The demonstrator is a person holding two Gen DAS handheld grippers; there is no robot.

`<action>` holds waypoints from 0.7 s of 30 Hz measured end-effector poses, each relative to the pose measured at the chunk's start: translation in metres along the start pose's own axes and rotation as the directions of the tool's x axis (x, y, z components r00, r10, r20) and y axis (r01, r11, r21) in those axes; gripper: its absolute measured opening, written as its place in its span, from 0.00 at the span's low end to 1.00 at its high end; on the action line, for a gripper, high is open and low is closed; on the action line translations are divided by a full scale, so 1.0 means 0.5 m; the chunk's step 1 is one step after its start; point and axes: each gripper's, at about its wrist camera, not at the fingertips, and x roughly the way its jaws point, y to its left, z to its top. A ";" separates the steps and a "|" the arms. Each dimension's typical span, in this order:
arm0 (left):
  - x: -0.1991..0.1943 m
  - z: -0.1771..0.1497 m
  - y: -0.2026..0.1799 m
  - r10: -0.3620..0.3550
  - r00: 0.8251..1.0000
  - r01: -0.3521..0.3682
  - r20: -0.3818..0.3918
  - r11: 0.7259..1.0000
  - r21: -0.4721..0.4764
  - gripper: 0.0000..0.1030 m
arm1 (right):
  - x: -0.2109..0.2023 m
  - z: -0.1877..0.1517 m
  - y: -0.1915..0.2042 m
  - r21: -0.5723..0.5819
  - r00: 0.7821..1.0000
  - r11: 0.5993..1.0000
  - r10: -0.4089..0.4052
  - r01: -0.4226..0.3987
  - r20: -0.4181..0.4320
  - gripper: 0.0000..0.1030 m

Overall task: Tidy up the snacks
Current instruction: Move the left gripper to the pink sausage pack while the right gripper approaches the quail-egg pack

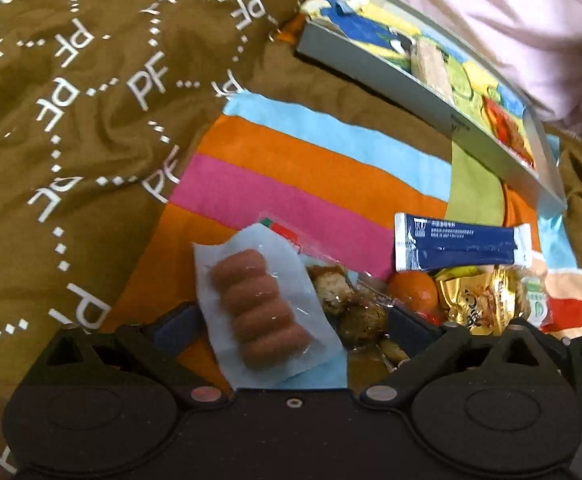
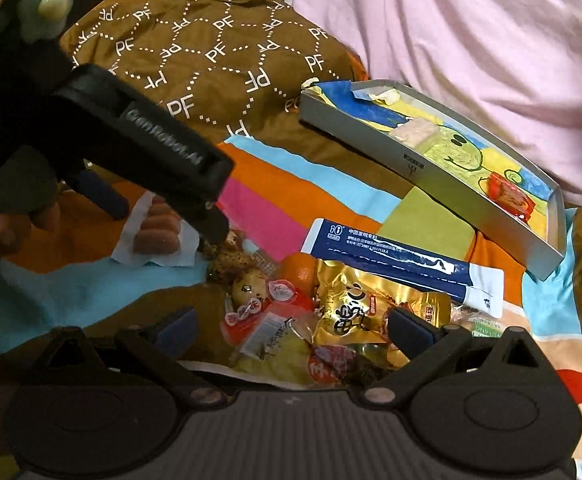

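So the snacks sit in a loose heap on a striped bedspread (image 1: pixel 291 168) – pink, orange and light blue bands – with a brown quilt (image 1: pixel 71 100) bunched along its far-left edge. The left gripper (image 1: pixel 295 328) is spread wide over a clear pack of sausages (image 1: pixel 259 308), pads on either side of it but not pressing; a pack of brown chunks (image 1: pixel 355 304) lies just beside the sausages. The right gripper (image 2: pixel 291 326) is spread too, hanging over the middle of the heap, with a gold packet (image 2: pixel 367 312) and some red-and-white wrappers (image 2: pixel 259 316) between its fingers – nothing pinched. An orange (image 2: pixel 299 272) sits behind the gold packet, and a long blue sachet (image 2: pixel 403 260) lies across the far side of the heap. Towards the far-right corner of the bedspread there's a shallow grey box (image 2: pixel 371 148), tilted, lined with a kid's drawing, already holding a pale wrapped bar (image 2: pixel 413 130) and a red packet (image 2: pixel 511 196).
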 end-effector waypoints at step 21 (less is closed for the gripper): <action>-0.006 -0.002 0.015 -0.053 0.997 0.070 -0.053 0.910 0.409 0.64 | 0.017 -0.001 -0.004 0.065 0.993 0.991 0.115 -0.114 -0.006 0.94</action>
